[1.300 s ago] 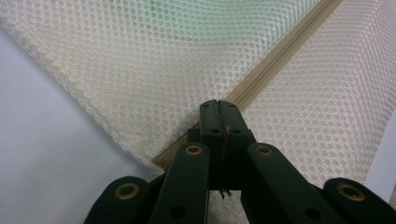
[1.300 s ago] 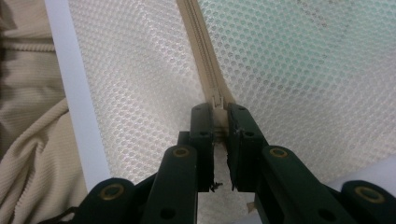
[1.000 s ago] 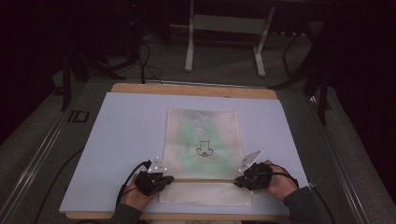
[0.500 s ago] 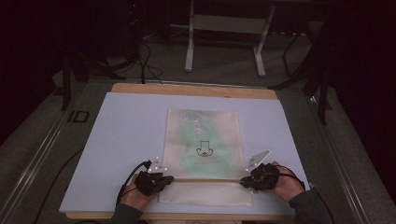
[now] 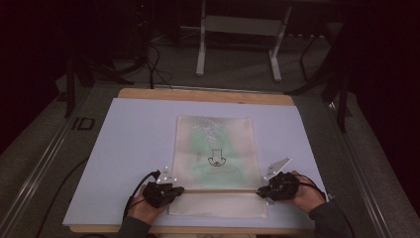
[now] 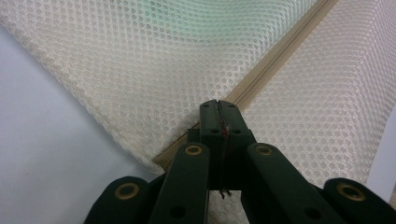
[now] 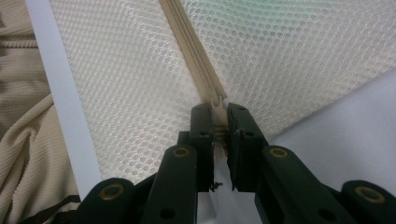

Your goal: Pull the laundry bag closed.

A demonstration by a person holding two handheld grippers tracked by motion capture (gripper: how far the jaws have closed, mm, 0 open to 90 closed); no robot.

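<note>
A cream mesh bag lies flat on the white table sheet, with a green garment and a small black print showing through it. Its zipper runs across near the front end. My left gripper sits at the zipper's left end, jaws pressed together on the beige zipper band. My right gripper is at the bag's right edge, shut on the cream zipper pull. The zipper teeth run away from it, closed.
The sheet covers a wooden tabletop whose far edge shows. A metal stand and cables lie on the floor beyond. Beige ribbed clothing hangs past the table's near edge. Bare sheet lies left and right of the bag.
My right gripper has slid a little to the right along the zipper line to the bag's right edge. The left gripper and the bag have stayed put.
</note>
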